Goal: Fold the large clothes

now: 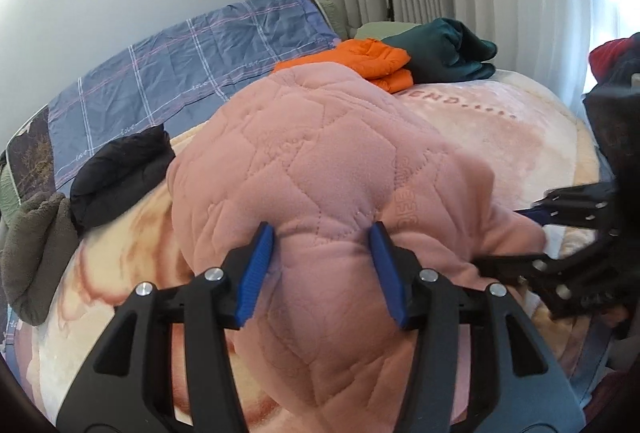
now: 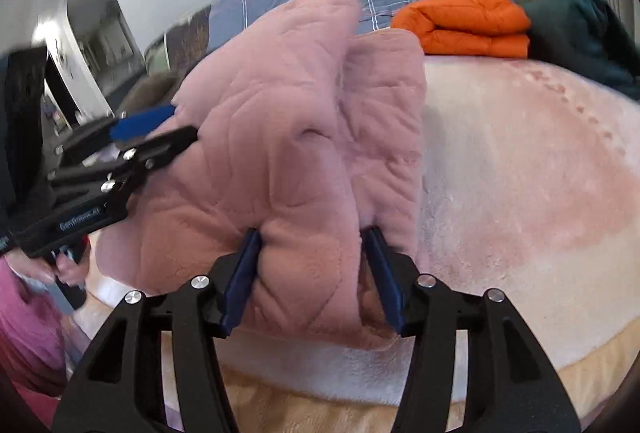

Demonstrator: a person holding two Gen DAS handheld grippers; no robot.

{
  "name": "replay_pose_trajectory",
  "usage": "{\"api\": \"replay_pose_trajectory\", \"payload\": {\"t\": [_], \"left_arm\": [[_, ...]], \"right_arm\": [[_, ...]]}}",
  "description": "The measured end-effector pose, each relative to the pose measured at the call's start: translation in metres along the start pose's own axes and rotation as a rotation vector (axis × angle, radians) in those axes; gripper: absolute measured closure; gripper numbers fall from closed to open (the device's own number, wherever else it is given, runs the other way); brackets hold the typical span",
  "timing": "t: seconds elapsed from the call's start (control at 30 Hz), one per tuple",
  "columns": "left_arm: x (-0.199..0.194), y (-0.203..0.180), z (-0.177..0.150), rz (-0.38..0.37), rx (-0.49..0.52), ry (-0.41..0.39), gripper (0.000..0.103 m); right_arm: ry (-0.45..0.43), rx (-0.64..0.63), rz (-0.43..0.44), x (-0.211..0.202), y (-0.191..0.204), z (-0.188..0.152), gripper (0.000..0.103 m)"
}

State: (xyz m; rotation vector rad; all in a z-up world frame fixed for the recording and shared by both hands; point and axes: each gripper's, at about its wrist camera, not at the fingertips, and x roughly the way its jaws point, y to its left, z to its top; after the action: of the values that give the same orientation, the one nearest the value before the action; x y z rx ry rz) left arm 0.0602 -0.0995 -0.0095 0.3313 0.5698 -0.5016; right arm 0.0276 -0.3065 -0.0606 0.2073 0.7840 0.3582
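Black jaws with blue pads fill the foreground of both wrist views; left gripper [image 1: 322,269] sits half-spread with a bulge of the pink quilted fleece garment [image 1: 320,169] between its pads, which dent the fabric; right gripper [image 2: 316,277] likewise, pads pressed into a thick fold; whether either truly clamps cannot be told; garment lies bunched on the pale plush blanket [image 2: 520,173]; folded orange jacket [image 2: 464,21] and dark green garment [image 1: 444,49] well behind.

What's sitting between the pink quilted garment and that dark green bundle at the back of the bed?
A folded orange garment, in the left wrist view.
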Motion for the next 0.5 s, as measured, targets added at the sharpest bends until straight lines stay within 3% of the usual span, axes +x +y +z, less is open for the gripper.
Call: {"api": "replay_pose_trajectory", "payload": {"t": [0.1,0.17,0.3,0.4,0.5], "left_arm": [[-0.009,0.006,-0.001,-0.001,-0.024,-0.018,0.048],[-0.022,0.015,-0.002,0.000,-0.080,-0.008,0.030],[-0.063,0.027,-0.026,-0.041,-0.151,-0.048,0.029],[-0.085,0.014,-0.057,-0.071,-0.118,-0.014,0.026],[-0.084,-0.010,-0.083,-0.033,-0.016,0.063,0.024]], "right_arm": [[-0.002,-0.031,-0.023,0.001,0.005,0.003,0.049],[-0.002,-0.024,-0.018,0.000,0.000,0.002,0.049],[-0.009,0.004,0.000,-0.010,-0.004,-0.004,0.048],[-0.014,-0.005,-0.012,-0.009,0.001,-0.003,0.047],[-0.024,-0.002,-0.016,-0.009,0.003,-0.005,0.046]]}}
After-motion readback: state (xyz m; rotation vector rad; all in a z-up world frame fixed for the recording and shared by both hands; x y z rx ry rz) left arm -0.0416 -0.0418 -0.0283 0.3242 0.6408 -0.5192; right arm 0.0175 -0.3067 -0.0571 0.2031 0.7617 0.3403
